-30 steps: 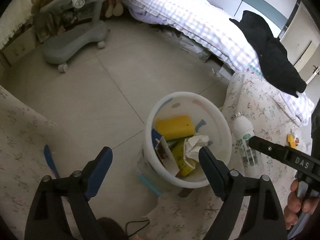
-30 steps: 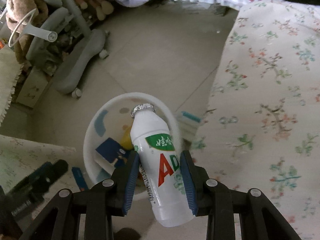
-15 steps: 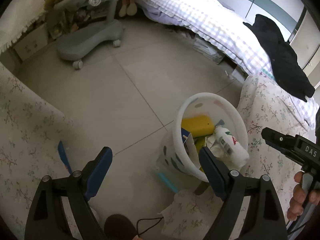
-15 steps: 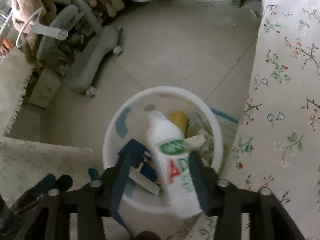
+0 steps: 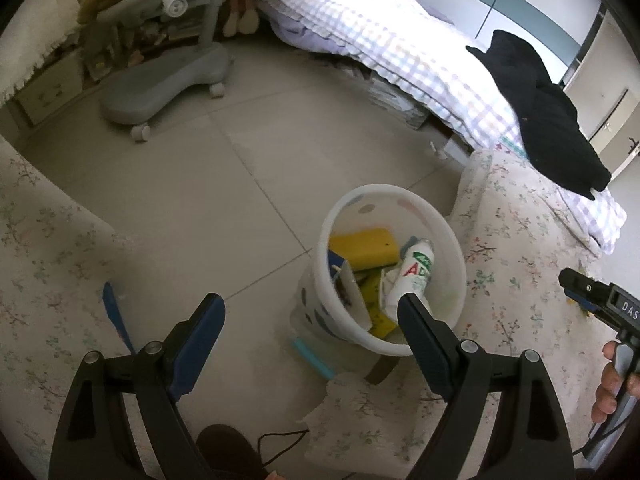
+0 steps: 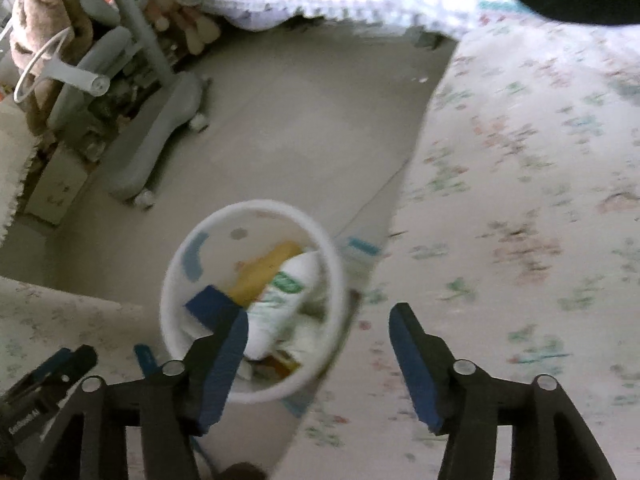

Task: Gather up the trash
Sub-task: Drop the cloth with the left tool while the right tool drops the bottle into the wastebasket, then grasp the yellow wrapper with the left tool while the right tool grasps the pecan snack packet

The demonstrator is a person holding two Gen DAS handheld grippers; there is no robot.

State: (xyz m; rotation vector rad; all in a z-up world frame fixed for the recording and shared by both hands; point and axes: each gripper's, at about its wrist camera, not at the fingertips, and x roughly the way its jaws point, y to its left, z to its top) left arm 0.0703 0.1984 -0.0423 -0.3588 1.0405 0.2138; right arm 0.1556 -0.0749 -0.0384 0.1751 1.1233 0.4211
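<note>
Left wrist view: the bottle (image 5: 412,276) lies inside the bin (image 5: 400,352) on the floor, among other scraps. Both the left claw (image 5: 310,316) and right claw (image 6: 318,326) are spread wide, empty. This drop looks done; next, find another piece of trash.

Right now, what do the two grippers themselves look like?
Both the left gripper and the right gripper have black angular frames with silver screws and blue pads. The right gripper's body bears white letters "DAS", held by a bare hand.
</note>
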